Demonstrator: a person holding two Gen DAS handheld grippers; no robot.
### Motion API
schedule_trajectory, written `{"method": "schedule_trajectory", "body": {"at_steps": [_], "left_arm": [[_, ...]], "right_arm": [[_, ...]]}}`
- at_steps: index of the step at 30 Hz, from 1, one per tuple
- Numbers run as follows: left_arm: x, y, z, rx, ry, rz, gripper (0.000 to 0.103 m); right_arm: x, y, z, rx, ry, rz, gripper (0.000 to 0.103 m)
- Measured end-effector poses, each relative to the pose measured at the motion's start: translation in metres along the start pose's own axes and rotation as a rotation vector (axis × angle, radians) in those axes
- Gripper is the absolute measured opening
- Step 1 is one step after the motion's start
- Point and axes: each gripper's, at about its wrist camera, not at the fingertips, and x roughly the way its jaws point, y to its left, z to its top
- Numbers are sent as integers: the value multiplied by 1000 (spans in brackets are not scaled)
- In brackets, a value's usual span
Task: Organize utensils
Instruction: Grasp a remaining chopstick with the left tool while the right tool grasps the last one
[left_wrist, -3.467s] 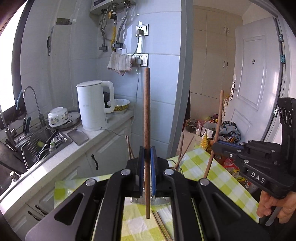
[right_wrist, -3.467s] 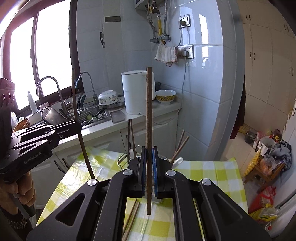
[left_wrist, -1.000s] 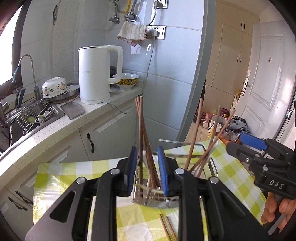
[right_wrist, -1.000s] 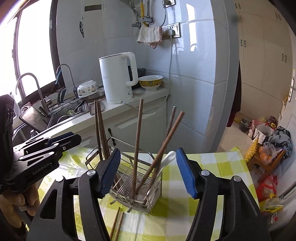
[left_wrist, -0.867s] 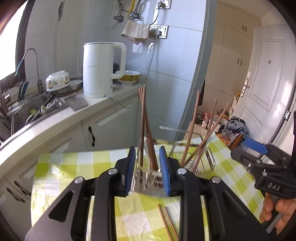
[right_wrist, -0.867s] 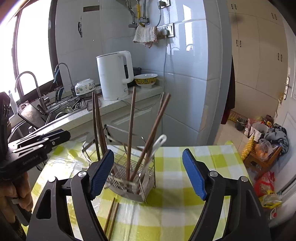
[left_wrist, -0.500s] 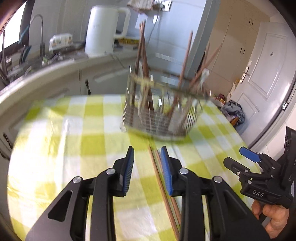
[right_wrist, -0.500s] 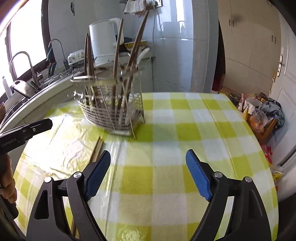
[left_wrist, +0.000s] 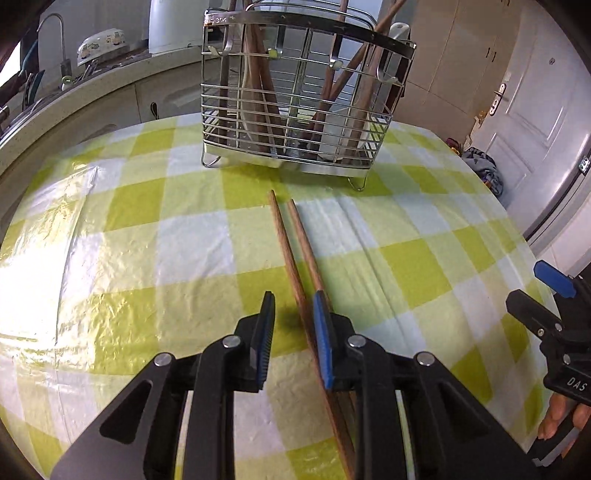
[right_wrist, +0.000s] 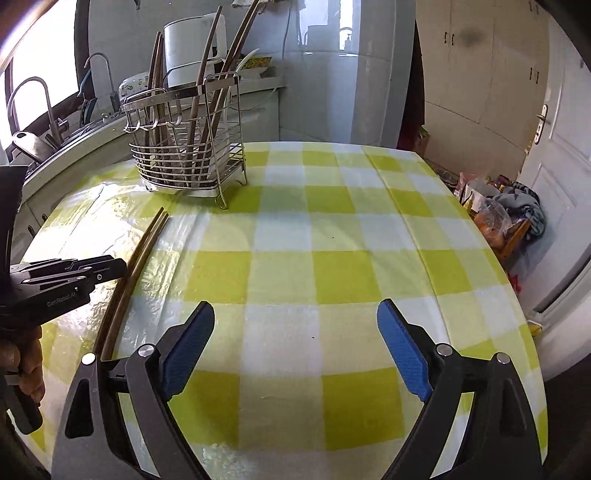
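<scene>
The wire rack (left_wrist: 303, 110) stands on the bench (left_wrist: 147, 236), which is covered by a yellow-and-white checked cloth, at the far side next to the kitchen counter (left_wrist: 92, 92). The rack holds several wooden chopsticks standing upright or leaning, spread across its compartments, together with a white spoon (left_wrist: 397, 31) whose handle leans toward the rack's right side in the left wrist view. Two loose chopsticks (left_wrist: 295, 254) lie flat on the cloth just in front of the rack, side by side and nearly touching, their long axes running from the rack toward the left gripper (left_wrist: 293, 332), with the tapered tips pointing at the rack and the thicker ends passing under the gripper body. The left gripper hangs low over this pair with its jaws partly spread; the left chopstick lies in the gap close against the right blue pad, and whether it touches cannot be determined. The right gripper (right_wrist: 295, 347) is positioned over bare cloth well to the right of the pair, with its jaws spread wide and holding nothing. A white kettle (right_wrist: 192, 44) stands on the counter behind the rack.
</scene>
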Motion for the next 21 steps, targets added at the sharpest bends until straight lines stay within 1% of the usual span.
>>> {"method": "schedule_trajectory", "body": {"at_steps": [4,9,12,15,21], "left_arm": [[6,-5,3,25,11,20,19],[8,-9,3,75,15,58,10],[5,-7,3,89,24,55,10],[1,4,1,84,26,60,9],[-11,38,-7,53,23,78,8]], "right_arm": [[0,-3,0,12,1,5,84],[1,-1,1,11,6,11,84],[3,5,1,3,14,20,84],[6,15,2,-3,25,46,84],[18,58,9,-37,56,133,84]]}}
